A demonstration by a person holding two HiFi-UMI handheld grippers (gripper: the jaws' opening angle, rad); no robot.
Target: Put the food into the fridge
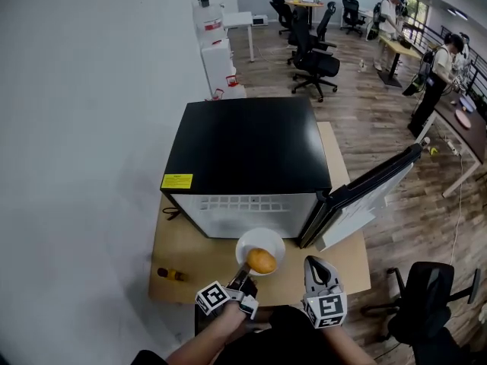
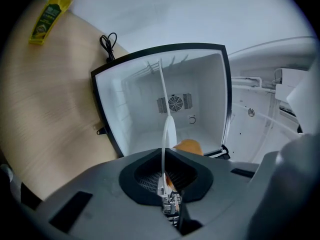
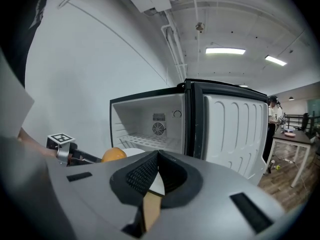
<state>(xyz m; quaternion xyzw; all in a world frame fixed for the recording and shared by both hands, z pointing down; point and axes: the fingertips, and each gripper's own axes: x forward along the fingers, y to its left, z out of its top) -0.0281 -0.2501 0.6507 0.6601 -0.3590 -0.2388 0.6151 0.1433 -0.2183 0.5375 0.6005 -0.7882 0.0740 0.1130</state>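
A white plate [image 1: 247,243] carries a round orange piece of food [image 1: 262,261] just in front of the open black mini fridge [image 1: 247,147]. My left gripper [image 1: 245,270] is shut on the plate's near rim. In the left gripper view the plate [image 2: 167,129] shows edge-on between the jaws, with the food [image 2: 189,146] to its right and the white fridge interior [image 2: 145,104] straight ahead. My right gripper [image 1: 316,265] hangs beside the plate on the right, shut and empty. The right gripper view shows the food [image 3: 114,154], fridge interior [image 3: 150,124] and door [image 3: 230,129].
The fridge door [image 1: 365,192] stands swung out to the right. The fridge sits on a wooden table [image 1: 183,253], with a small yellow bottle [image 1: 171,274] at the front left corner and a black cable [image 2: 107,41] beside the fridge. An office chair [image 1: 430,295] stands at the right.
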